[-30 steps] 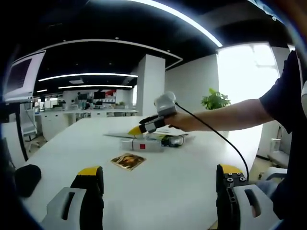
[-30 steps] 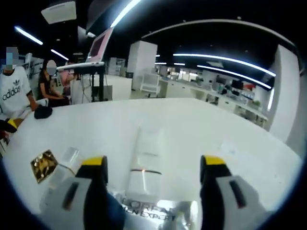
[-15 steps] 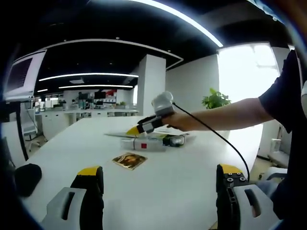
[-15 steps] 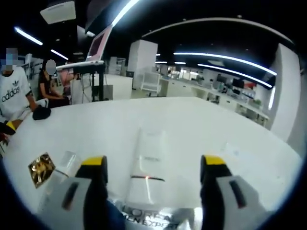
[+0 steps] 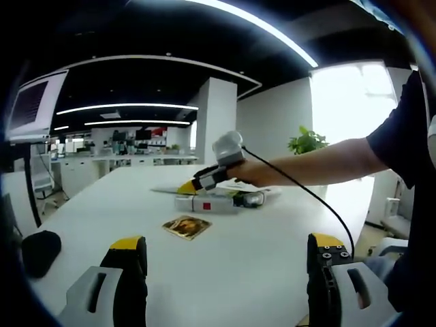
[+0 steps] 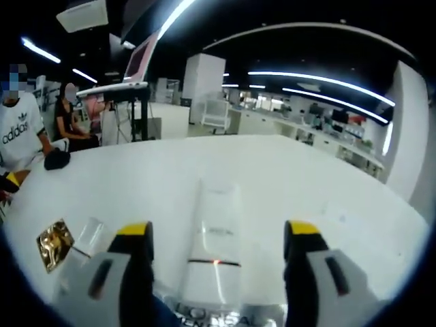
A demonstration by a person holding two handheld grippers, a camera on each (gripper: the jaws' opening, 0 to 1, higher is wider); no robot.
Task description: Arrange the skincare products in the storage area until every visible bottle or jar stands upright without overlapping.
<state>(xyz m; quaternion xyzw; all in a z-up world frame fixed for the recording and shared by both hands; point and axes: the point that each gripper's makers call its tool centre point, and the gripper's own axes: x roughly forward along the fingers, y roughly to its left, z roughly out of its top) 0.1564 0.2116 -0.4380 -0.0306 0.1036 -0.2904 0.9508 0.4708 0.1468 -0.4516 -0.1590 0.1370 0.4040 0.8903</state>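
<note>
Left gripper (image 5: 228, 255) open over bare table (image 5: 238, 252), holding nothing. Right gripper (image 6: 219, 248) open too, jaws astride a white tube (image 6: 216, 242) lying flat. Gold packet (image 6: 51, 242) off left, black pouch (image 5: 39, 246) near table edge.

1. White table (image 5: 225, 266): large, glossy surface extending across both views.
2. Dark object (image 5: 41, 246): soft, rounded form resting near the table edge in the left gripper view.
3. Potted plant (image 5: 305, 142): green foliage against the white wall, beyond the table.
4. White column (image 5: 213, 121): square section, standing behind the table's far end.
5. Monitor (image 5: 28, 107): mounted high, tilted, screen dim.
6. Ceiling light strips (image 5: 129, 107): long curved lines across the dark ceiling.
7. Seated persons (image 6: 20, 133): two at the table's far side in the right gripper view; one wears a white printed T-shirt.
8. Office desks (image 6: 320, 133): rows in the background.
</note>
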